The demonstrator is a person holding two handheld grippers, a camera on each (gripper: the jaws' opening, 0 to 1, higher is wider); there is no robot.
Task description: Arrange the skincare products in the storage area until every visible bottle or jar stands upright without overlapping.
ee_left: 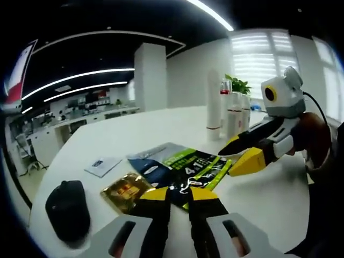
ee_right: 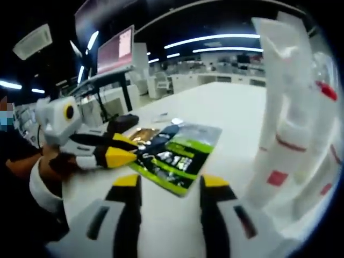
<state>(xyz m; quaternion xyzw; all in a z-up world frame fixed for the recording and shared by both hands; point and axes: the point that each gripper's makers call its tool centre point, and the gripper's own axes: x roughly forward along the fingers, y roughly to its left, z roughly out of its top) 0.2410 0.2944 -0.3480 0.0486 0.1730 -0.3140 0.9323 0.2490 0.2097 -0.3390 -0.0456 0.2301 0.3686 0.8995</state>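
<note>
Products: a cluster of tall white skincare bottles and tubes with red bands (ee_right: 290, 134), upright and close together near the far edge of the white round table (ee_left: 161, 129), seen there as well (ee_left: 228, 110).
Key relation: the cluster rises just right of the right gripper (ee_right: 171, 185), long axes vertical; that claw is judged the nearer one for any nudge.
Right gripper: jaws spread, holding nothing.
Left gripper: (ee_left: 177, 196) jaws nearly together, nothing between them that I can see, pointing at the flat dark sachets with green print (ee_left: 180, 169).
Other: gold foil packet (ee_left: 126, 191) and black computer mouse (ee_left: 67, 209) near the table's near edge.
</note>
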